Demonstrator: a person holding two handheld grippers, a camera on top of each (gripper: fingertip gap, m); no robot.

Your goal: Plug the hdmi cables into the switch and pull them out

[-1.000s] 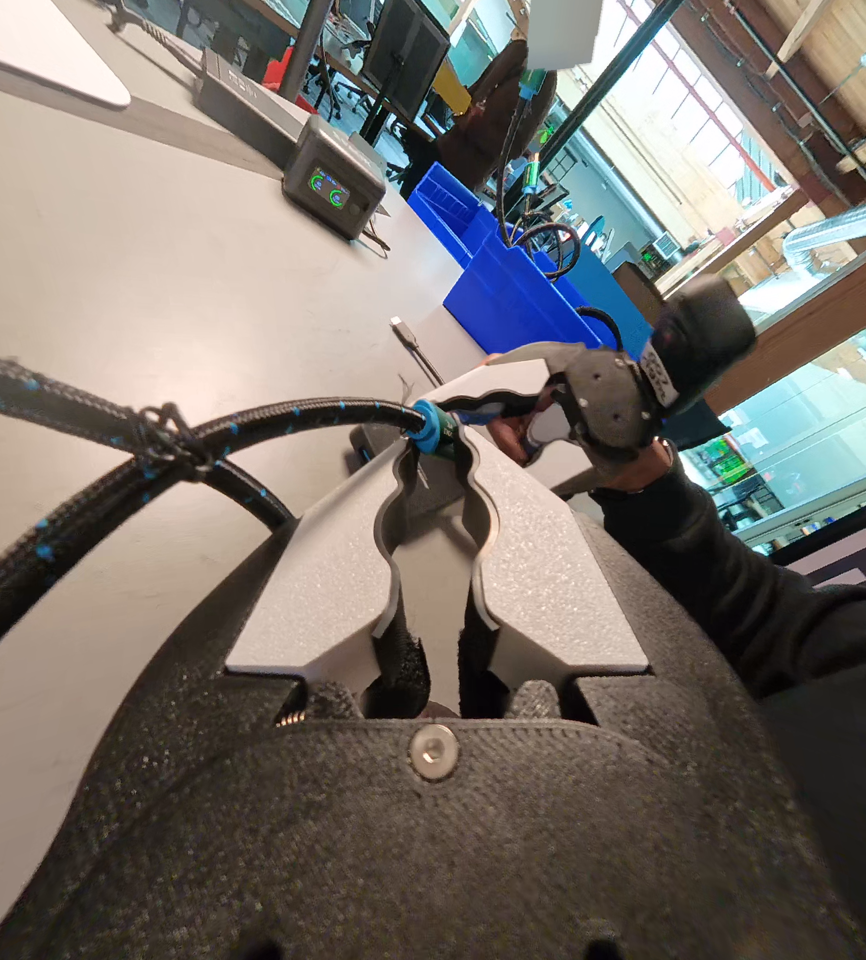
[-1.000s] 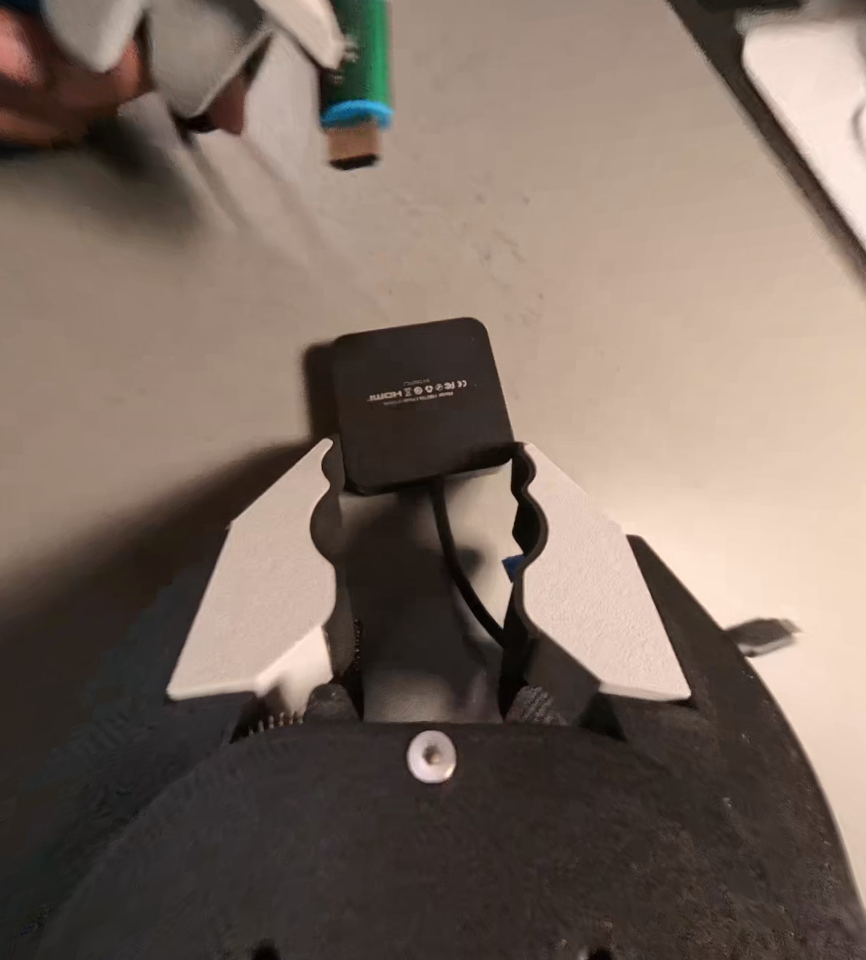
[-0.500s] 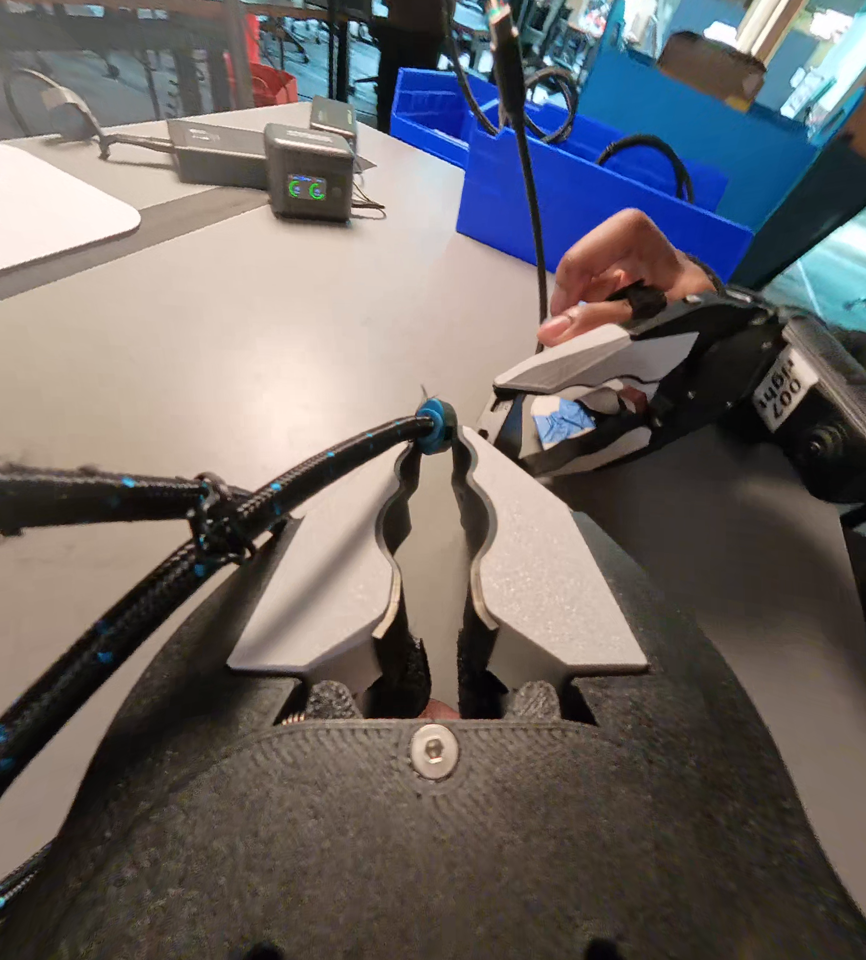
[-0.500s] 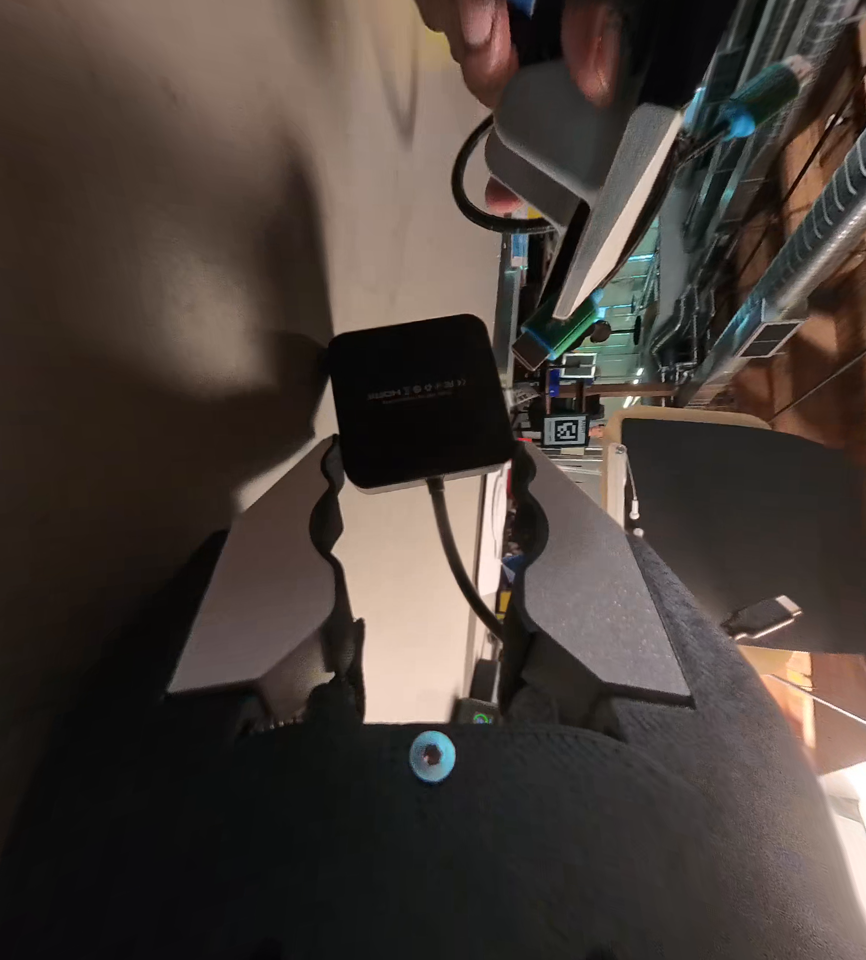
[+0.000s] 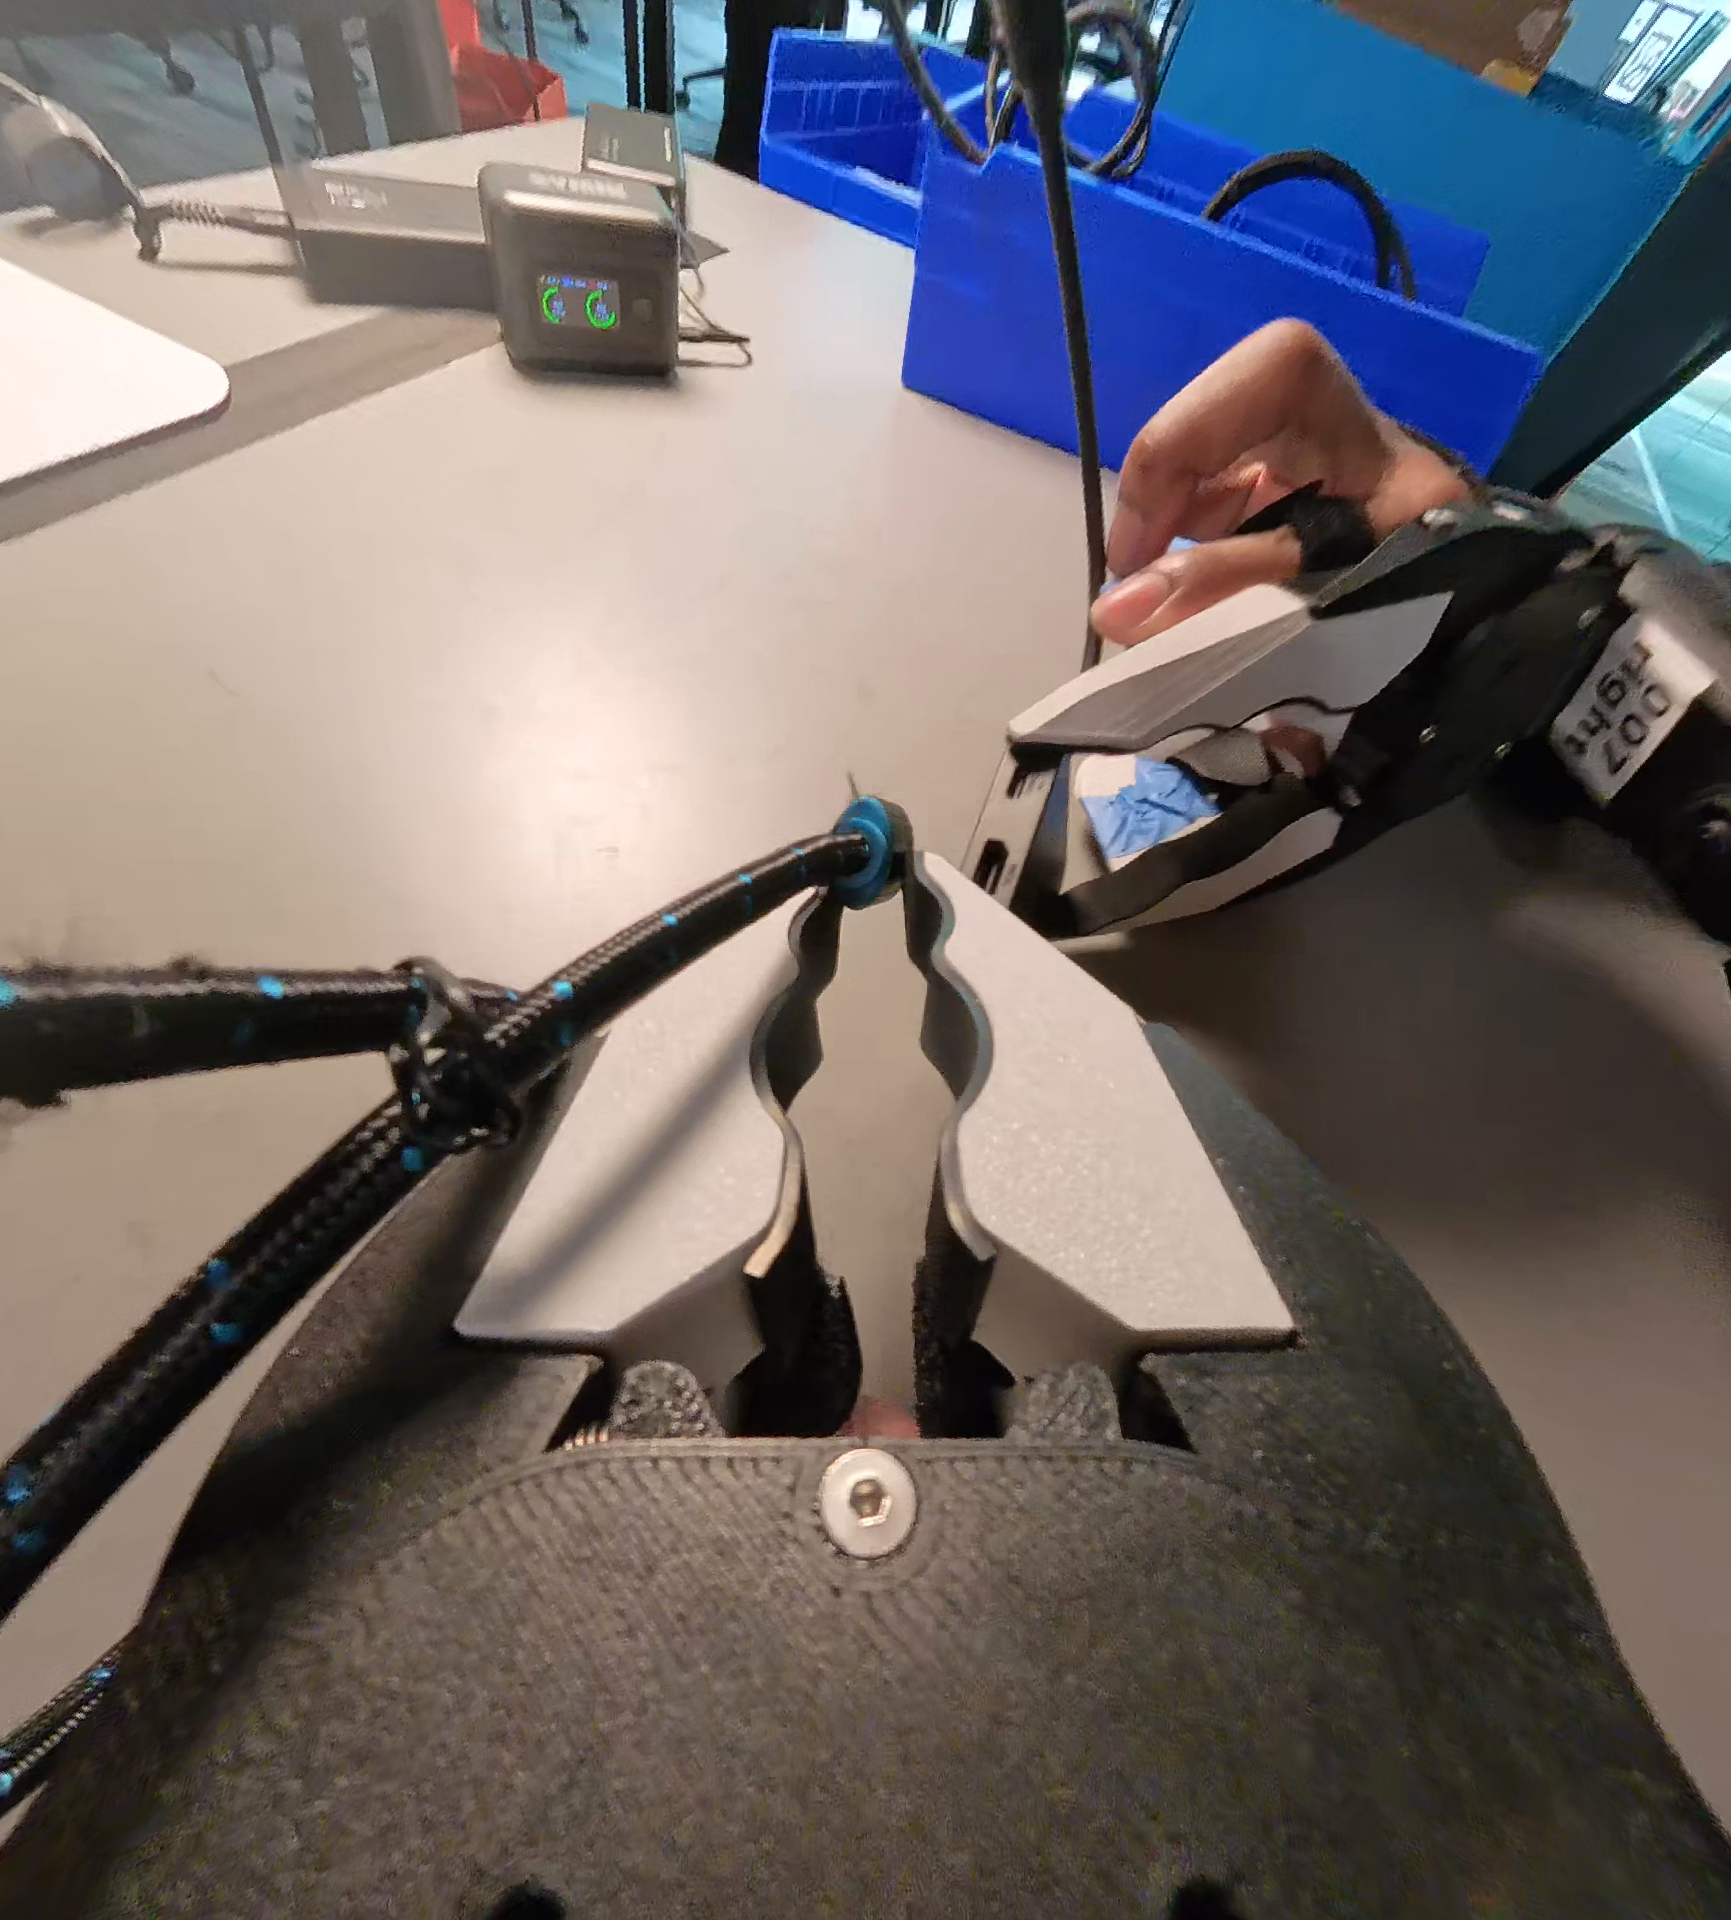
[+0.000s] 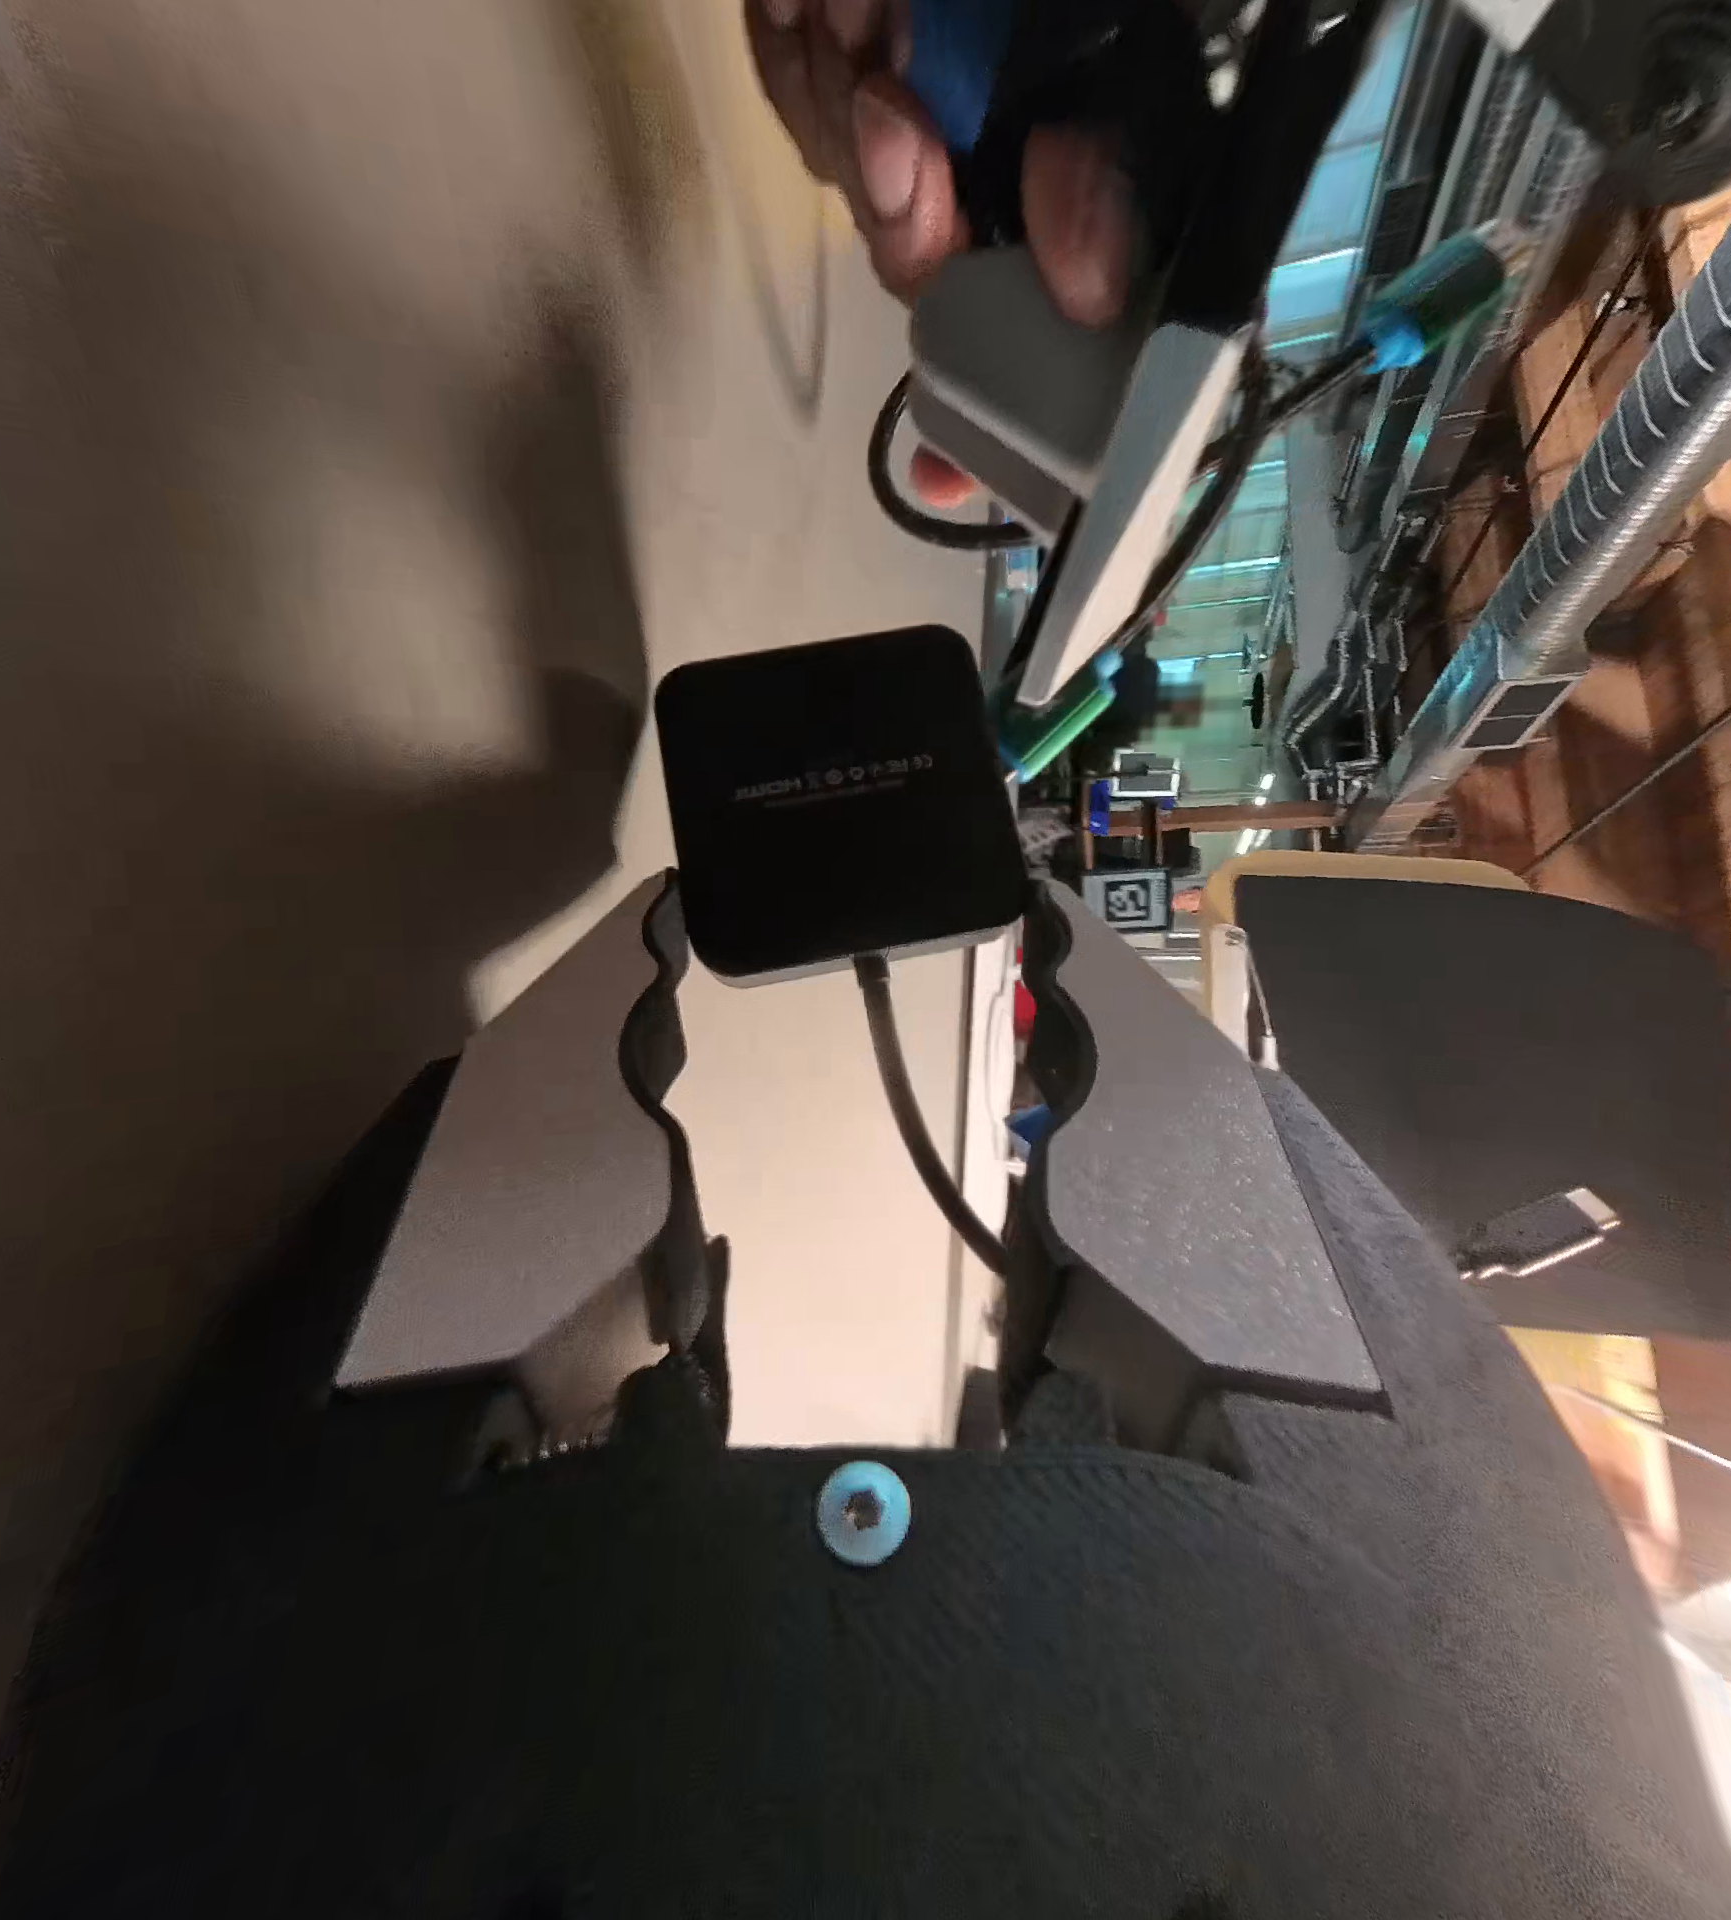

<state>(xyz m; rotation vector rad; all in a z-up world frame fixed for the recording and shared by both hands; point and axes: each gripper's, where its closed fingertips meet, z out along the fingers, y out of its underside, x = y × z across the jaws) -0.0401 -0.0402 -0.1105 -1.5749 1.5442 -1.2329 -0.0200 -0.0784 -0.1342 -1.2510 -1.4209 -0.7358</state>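
Observation:
My right gripper (image 6: 845, 904) is shut on the black square HDMI switch (image 6: 830, 790) and holds it on edge above the grey table (image 5: 528, 582). In the left wrist view the switch (image 5: 996, 847) shows its port side, clamped in the right gripper (image 5: 1037, 821). My left gripper (image 5: 866, 883) is shut on the plug of a braided black HDMI cable (image 5: 632, 956) with a blue collar (image 5: 863, 836). In the right wrist view the green plug (image 6: 1058, 727) meets the switch's right edge. I cannot tell whether it is in a port.
Blue bins (image 5: 1204, 301) with cables stand at the back right. A small power unit with a lit display (image 5: 580, 291), a black adapter box (image 5: 373, 229) and a white mat (image 5: 30, 374) lie at the back left. A thin black cable (image 5: 1069, 312) hangs down. The switch's own lead (image 6: 902, 1091) trails back.
The right gripper has lifted the switch off the table and turned it on edge. The left gripper's plug has come from well clear of the switch to its side edge.

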